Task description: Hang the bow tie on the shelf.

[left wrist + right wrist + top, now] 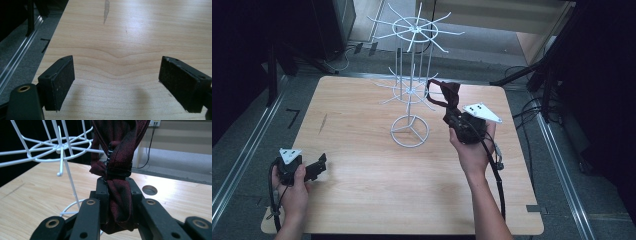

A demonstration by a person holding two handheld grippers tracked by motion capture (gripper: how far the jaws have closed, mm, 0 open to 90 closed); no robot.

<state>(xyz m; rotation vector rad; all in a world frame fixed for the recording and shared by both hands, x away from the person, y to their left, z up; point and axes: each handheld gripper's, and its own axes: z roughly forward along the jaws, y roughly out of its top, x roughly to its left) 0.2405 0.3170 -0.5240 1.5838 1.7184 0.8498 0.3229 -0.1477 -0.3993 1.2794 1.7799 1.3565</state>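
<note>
Right gripper (pixel 457 119) clamps dark red strap (pixel 448 97) beside white wire rack (pixel 412 90), not yet hung; left gripper (pixel 117 82), jaws apart, idles near table's (pixel 362 200) left edge.

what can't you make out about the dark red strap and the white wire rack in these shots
- Dark red fabric strap: its top is cut off by the upper edge of the right gripper view; its lower end is hidden inside the right gripper.
- White wire rack: whether the strap hangs on a hook is too small to tell in the high view.
- Left gripper: open over the wooden table.

Dark maroon strap (pixel 120 157), seemingly black-edged; white wire rack (pixel 411 90); pale wood-grain table (pixel 362 165)
</note>
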